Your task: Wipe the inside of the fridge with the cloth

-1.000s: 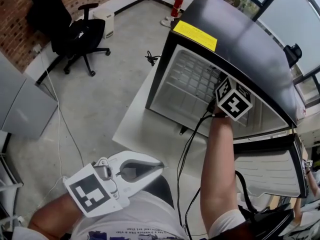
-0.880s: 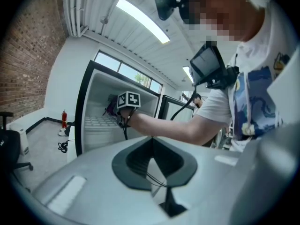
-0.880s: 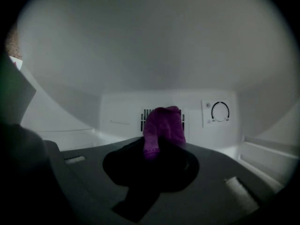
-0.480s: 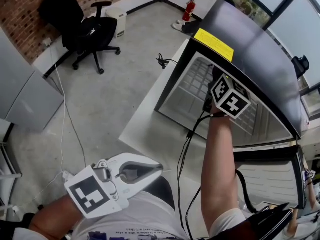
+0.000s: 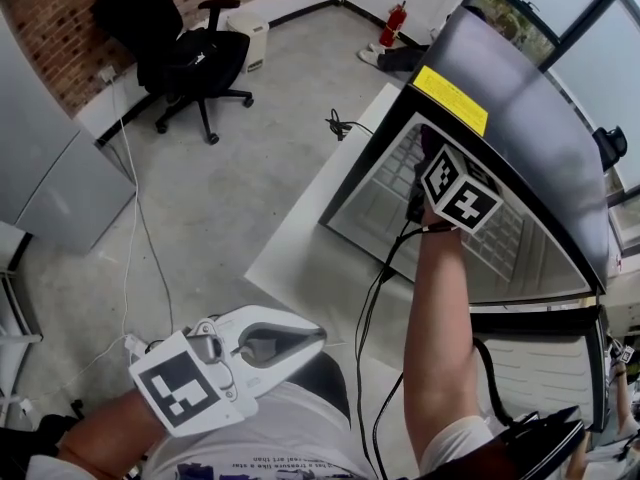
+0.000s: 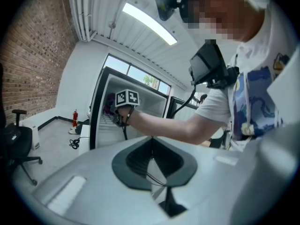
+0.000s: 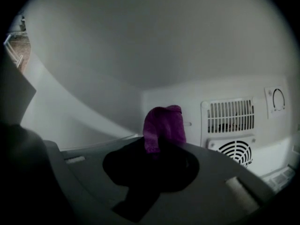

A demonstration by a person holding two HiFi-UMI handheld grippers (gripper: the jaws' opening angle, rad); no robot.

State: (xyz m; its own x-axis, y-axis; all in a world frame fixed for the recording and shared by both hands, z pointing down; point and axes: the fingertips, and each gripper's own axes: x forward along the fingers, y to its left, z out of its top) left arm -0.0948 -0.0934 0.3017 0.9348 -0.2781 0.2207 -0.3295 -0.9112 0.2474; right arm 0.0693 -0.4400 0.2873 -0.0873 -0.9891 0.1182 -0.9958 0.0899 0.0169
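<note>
The fridge (image 5: 520, 118) is black with a yellow sticker and stands open on the right of the head view. My right gripper (image 7: 157, 146) reaches inside it, shut on a purple cloth (image 7: 164, 123) that sticks up from the jaws near the white back wall. From the head view only its marker cube (image 5: 460, 193) and the forearm show; the jaws are hidden in the fridge. My left gripper (image 5: 318, 336) is held low by the person's body, shut with nothing in it. The left gripper view (image 6: 151, 139) looks toward the fridge (image 6: 101, 116).
Vent slats (image 7: 228, 116), a round fan grille (image 7: 233, 150) and a dial (image 7: 277, 100) sit on the fridge's back wall. The fridge door (image 5: 540, 368) hangs open at lower right. A white platform (image 5: 300, 243) bears the fridge. An office chair (image 5: 190, 63), floor cable (image 5: 340, 123) and fire extinguisher (image 5: 393, 23) lie beyond.
The right gripper has shifted toward the left side of the fridge opening with the cloth. The head view has swung left. The left gripper has stayed put.
</note>
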